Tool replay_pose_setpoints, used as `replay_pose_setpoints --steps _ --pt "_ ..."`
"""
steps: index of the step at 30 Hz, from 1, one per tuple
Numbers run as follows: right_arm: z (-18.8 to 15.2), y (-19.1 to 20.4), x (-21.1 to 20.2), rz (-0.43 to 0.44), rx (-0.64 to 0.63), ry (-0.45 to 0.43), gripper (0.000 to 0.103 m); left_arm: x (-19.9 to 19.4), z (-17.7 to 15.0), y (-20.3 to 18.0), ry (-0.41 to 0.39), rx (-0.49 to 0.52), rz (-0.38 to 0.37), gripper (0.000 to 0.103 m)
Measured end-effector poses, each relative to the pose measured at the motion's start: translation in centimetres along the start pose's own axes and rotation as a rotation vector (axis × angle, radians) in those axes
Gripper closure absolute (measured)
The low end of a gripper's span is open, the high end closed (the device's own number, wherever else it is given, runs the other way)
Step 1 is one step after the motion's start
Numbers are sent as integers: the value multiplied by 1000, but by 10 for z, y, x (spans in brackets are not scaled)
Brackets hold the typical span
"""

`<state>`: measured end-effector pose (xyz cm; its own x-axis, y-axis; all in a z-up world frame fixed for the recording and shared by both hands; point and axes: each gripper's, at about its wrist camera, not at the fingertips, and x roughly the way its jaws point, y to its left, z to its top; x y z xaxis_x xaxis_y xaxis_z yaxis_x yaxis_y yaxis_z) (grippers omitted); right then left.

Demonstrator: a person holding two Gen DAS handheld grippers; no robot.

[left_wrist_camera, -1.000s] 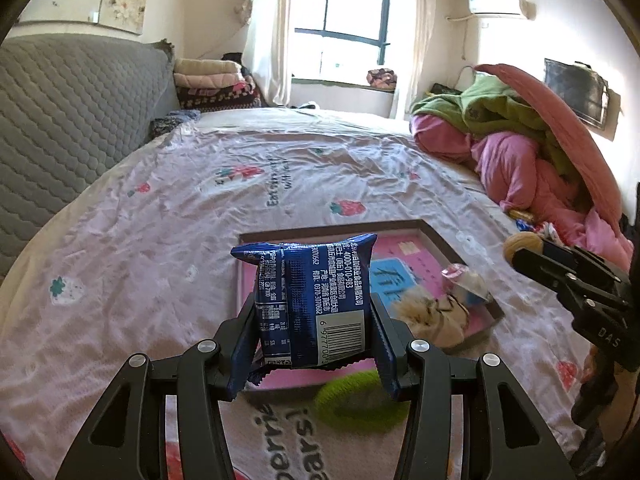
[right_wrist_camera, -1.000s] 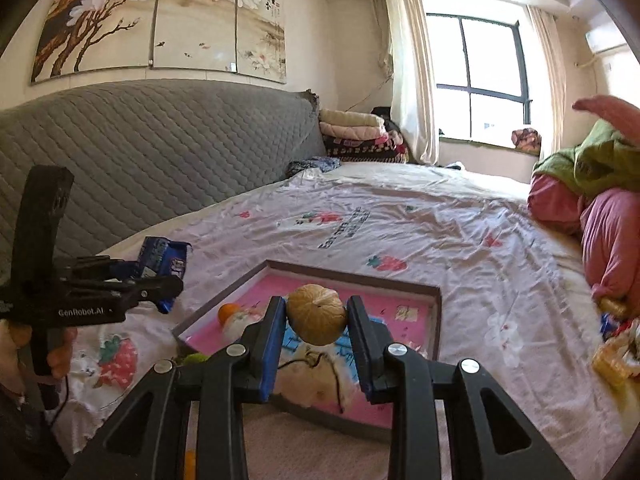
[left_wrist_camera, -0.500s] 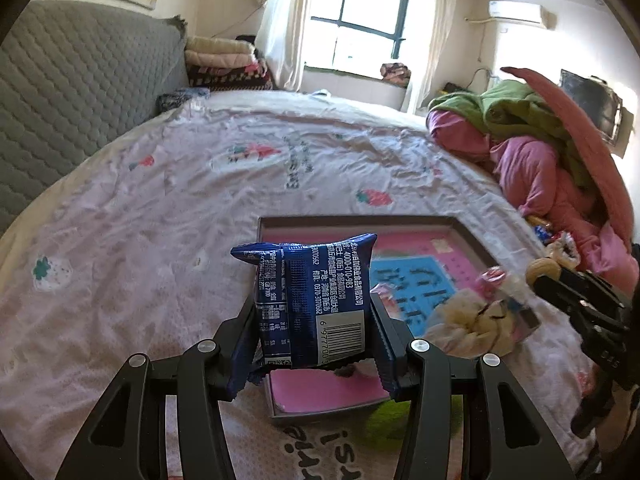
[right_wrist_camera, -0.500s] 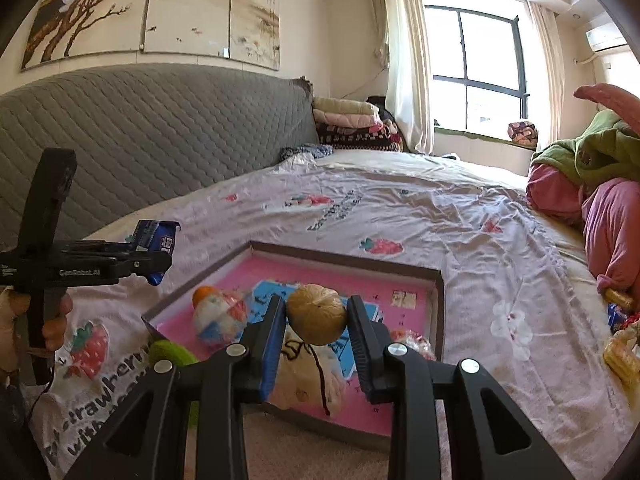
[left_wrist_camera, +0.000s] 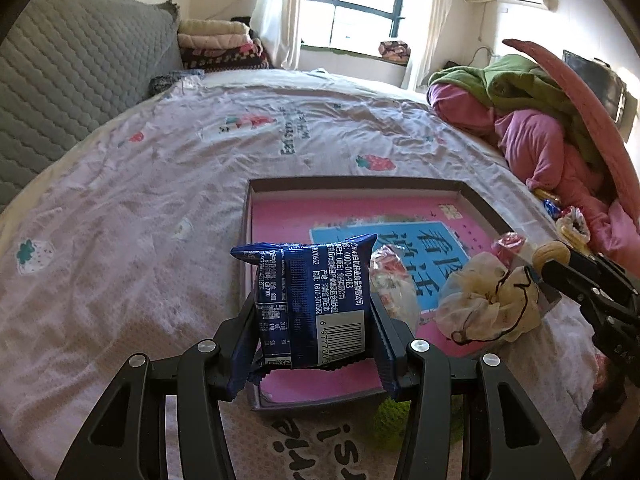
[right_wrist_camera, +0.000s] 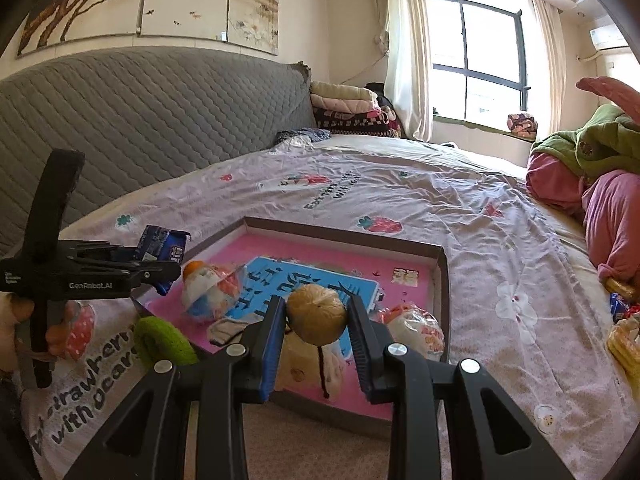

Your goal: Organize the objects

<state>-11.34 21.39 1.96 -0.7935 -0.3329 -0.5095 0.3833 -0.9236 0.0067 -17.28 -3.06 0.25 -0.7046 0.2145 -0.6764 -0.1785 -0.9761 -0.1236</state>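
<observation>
My left gripper (left_wrist_camera: 314, 312) is shut on a dark blue snack packet (left_wrist_camera: 310, 300), held upright over the near left part of a shallow box (left_wrist_camera: 360, 182) with a pink floor. My right gripper (right_wrist_camera: 318, 314) is shut on a round tan walnut-like ball (right_wrist_camera: 317, 313) over the box (right_wrist_camera: 440, 264). In the box lie two clear-wrapped snack balls (right_wrist_camera: 212, 292) (right_wrist_camera: 416, 326) and a cream drawstring pouch (left_wrist_camera: 486, 300). In the right wrist view the left gripper (right_wrist_camera: 160, 270) with the blue packet (right_wrist_camera: 162, 242) shows at the left, held by a person's hand (right_wrist_camera: 24, 320).
A green fuzzy ring (right_wrist_camera: 162, 340) lies on the bedsheet by the box's near left corner. More wrapped snacks (right_wrist_camera: 622, 320) sit at the bed's right edge below a heap of pink and green bedding (left_wrist_camera: 532, 112). A grey quilted headboard (right_wrist_camera: 140, 120) runs along the left.
Both grippers have sunk toward the box and come closer over it, so the box looks larger and nearer. Each keeps its hold on its object.
</observation>
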Motion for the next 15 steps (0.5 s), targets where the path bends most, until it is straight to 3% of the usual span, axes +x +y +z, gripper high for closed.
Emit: replay_pose_setpoints --steps 15 --pt "-11 -2 14 -2 5 60 71 18 -10 -5 55 19 -6 51"
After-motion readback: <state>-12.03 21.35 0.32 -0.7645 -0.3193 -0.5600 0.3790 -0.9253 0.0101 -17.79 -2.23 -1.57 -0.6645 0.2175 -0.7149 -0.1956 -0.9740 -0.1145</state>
